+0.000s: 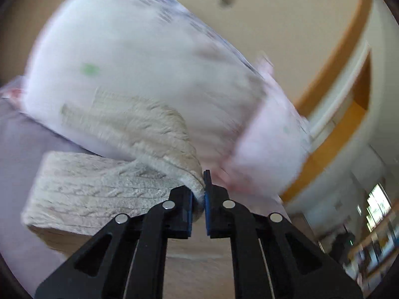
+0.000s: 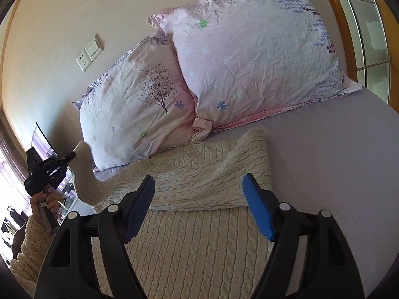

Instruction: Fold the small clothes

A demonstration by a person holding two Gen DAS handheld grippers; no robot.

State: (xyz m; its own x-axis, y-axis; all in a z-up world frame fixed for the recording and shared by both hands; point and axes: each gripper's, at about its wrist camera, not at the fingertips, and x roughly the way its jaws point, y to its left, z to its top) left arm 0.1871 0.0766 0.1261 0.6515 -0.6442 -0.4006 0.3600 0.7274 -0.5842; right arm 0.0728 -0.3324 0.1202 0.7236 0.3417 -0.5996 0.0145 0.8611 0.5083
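A cream cable-knit sweater (image 2: 194,224) lies flat on the lilac bed sheet (image 2: 336,174), its right sleeve folded across the chest. My left gripper (image 1: 198,196) is shut on the cuff of the other sleeve (image 1: 159,139) and holds it lifted off the bed; it also shows in the right wrist view (image 2: 71,156) at the left, with the sleeve (image 2: 86,177) hanging from it. My right gripper (image 2: 199,206) is open and empty, hovering just above the sweater's body.
Two pink floral pillows (image 2: 139,109) (image 2: 254,49) lean against the wall at the head of the bed, touching the sweater's collar. A wall socket and switch (image 2: 89,52) sit above. A wood-framed window (image 2: 361,25) is at the right. The left wrist view is motion-blurred.
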